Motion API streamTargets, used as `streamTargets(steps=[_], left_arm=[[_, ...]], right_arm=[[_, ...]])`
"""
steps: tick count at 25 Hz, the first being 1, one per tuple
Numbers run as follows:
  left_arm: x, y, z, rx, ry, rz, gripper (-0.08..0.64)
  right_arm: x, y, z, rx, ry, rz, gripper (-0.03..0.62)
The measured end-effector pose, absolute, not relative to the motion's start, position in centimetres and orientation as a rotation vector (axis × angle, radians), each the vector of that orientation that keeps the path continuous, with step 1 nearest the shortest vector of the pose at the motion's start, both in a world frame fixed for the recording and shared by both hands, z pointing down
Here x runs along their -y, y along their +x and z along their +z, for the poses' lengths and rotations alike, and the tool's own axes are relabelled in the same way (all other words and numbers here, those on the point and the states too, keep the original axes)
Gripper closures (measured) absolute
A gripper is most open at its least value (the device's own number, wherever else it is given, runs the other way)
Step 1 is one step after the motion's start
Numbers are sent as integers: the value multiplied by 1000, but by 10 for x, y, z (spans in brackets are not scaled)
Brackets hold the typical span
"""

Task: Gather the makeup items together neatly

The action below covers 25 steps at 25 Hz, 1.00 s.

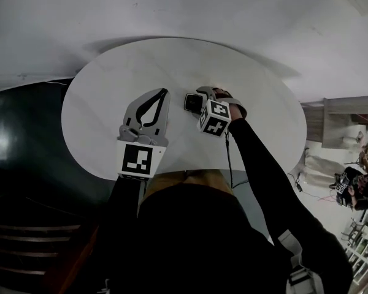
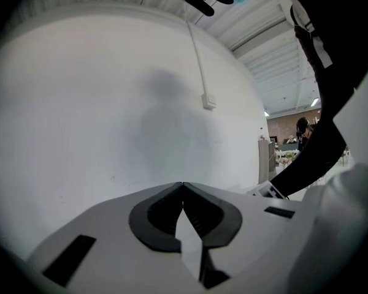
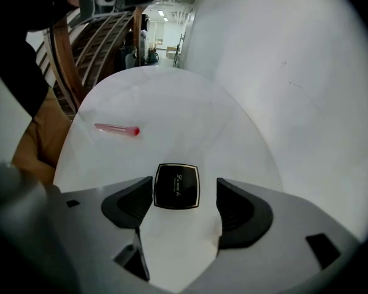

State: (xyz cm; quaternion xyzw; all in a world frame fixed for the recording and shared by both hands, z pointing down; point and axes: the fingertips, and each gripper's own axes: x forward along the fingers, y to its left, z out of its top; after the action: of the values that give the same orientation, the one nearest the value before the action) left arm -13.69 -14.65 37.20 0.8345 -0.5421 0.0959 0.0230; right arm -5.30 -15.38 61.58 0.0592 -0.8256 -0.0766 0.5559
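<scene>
While the left gripper (image 2: 183,188) idles closed on nothing, tipped up clear of the work, the right gripper (image 3: 183,216) spreads wide, the black compact (image 3: 176,186) flat between its jaws, ready for clamping. The pink tube (image 3: 116,129) lies ahead-left on the table (image 3: 190,103).

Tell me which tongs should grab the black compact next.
Right. The right tongs are open with the black compact between their jaws; the left tongs are shut, empty, facing the wall.
</scene>
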Motion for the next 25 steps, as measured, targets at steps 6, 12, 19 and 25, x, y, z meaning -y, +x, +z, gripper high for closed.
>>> streamTargets(steps=[6, 12, 19, 25], left_arm=[[153, -124, 370, 1629, 2619, 265, 545], [148, -112, 367, 1625, 2618, 268, 545], [145, -78, 348, 1646, 2642, 266, 543], [145, -56, 333, 1720, 2648, 263, 543]], right_arm=[[167, -42, 568, 2058, 333, -172, 261], [173, -24, 507, 2211, 551, -126, 261], [169, 6, 452, 2373, 756, -98, 261], [162, 29, 406, 2537, 896, -84, 261]])
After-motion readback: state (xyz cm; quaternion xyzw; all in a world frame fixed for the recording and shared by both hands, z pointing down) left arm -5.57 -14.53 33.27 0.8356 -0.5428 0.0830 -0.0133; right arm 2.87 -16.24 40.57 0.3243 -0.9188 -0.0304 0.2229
